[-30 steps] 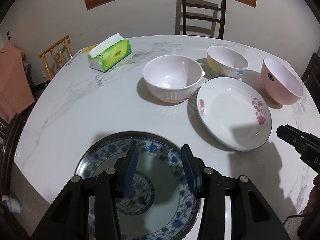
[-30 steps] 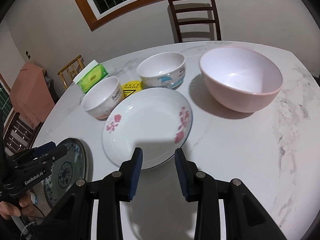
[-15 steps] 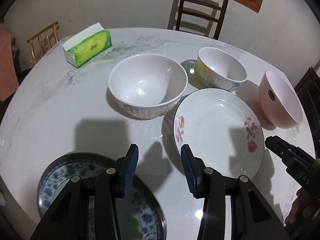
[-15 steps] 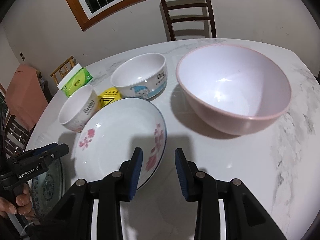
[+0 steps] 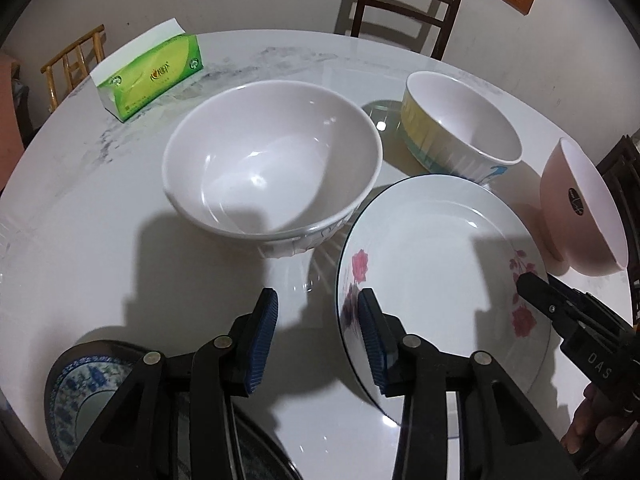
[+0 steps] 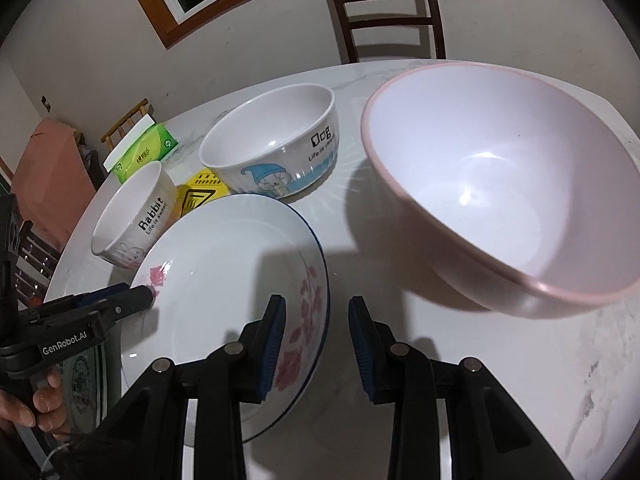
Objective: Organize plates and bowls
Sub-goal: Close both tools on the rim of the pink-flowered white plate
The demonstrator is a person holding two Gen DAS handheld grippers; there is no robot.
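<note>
A white plate with red flowers [image 5: 440, 264] [image 6: 224, 272] lies flat on the marble table [image 5: 100, 208], and both grippers are at its rim. My left gripper [image 5: 316, 304] has the plate's left rim between its jaws, which are closing; the pads do not press it. My right gripper [image 6: 317, 308] straddles the opposite rim, open. Around the plate stand a white "Rabbit" bowl [image 5: 272, 168] [image 6: 132, 220], a "Dog" bowl [image 5: 460, 128] [image 6: 272, 140] and a pink bowl [image 5: 580, 208] [image 6: 500, 184]. A blue-patterned plate [image 5: 76, 392] lies below the left gripper, partly hidden.
A green tissue box [image 5: 152, 76] sits at the table's far left. A yellow sticker [image 6: 200, 196] lies between the two smaller bowls. A dark chair [image 5: 404, 4] stands behind the table and a bamboo chair [image 5: 72, 68] to the left. A person's hand [image 6: 44, 408] holds the left gripper.
The left gripper has left the blue-patterned plate and moved right and down to the flowered plate's rim, its jaws narrowing slightly. The right gripper has come forward and down onto the opposite rim.
</note>
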